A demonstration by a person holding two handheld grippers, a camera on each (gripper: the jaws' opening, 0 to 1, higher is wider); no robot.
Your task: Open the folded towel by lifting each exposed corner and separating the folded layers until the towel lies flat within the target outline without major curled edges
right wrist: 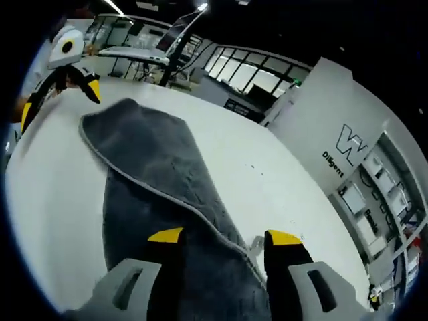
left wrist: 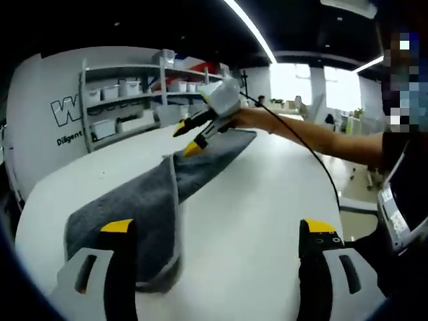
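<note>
The grey towel (left wrist: 160, 200) lies half-folded on the white table (left wrist: 267, 221) between both tongs; the left gripper (left wrist: 217, 231) gapes wide and empty at its near end, the right gripper (right wrist: 224, 239) hovers parted, empty, astride the far hem (poised, I judge, to spread the layers).

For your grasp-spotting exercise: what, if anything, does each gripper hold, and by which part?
Nothing is held. The left gripper and the right gripper are both open above the grey towel.

Bright ceiling strips (left wrist: 251, 28) and blown-out windows (left wrist: 314, 85); white table (left wrist: 267, 200) glares; fisheye bends edges; slight blur throughout.
</note>
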